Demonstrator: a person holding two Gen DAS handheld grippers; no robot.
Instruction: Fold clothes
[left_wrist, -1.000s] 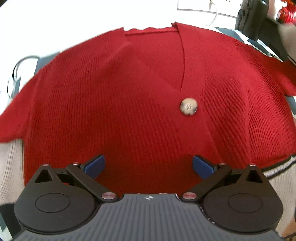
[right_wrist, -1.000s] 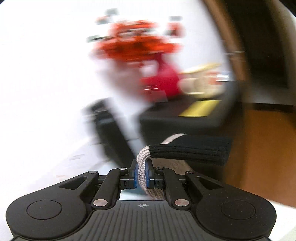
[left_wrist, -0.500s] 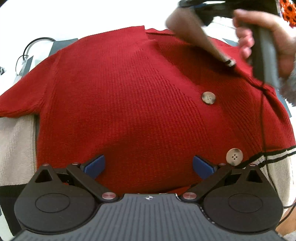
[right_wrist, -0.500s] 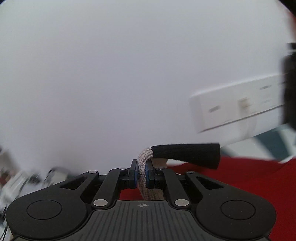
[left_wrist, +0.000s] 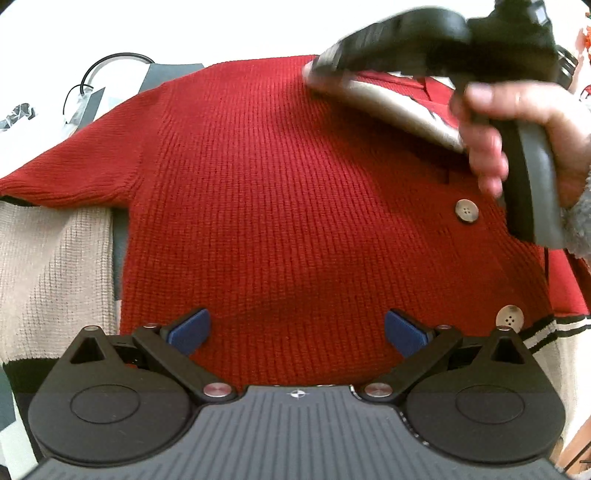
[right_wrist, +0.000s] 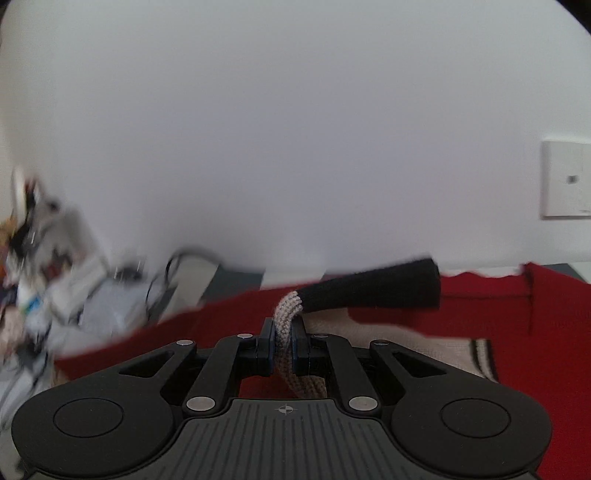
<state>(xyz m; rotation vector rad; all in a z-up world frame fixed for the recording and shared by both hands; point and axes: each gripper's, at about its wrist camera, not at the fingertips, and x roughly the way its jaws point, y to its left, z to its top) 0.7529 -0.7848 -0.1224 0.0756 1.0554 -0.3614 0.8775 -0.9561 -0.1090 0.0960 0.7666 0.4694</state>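
left gripper (left_wrist: 297, 330) fingers apart over red knitted cardigan (left_wrist: 295, 206) | right gripper (right_wrist: 282, 349) fingers clamped on beige black-cuffed sleeve (right_wrist: 369, 286) | tangled cables (right_wrist: 74, 280) left of fingers

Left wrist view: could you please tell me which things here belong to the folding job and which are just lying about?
Part of the job:
- red cardigan, lying flat
- its beige sleeve, carried across by the right gripper
- left gripper, fingers apart above the hem

Lying about:
- black cable loop
- wall plate
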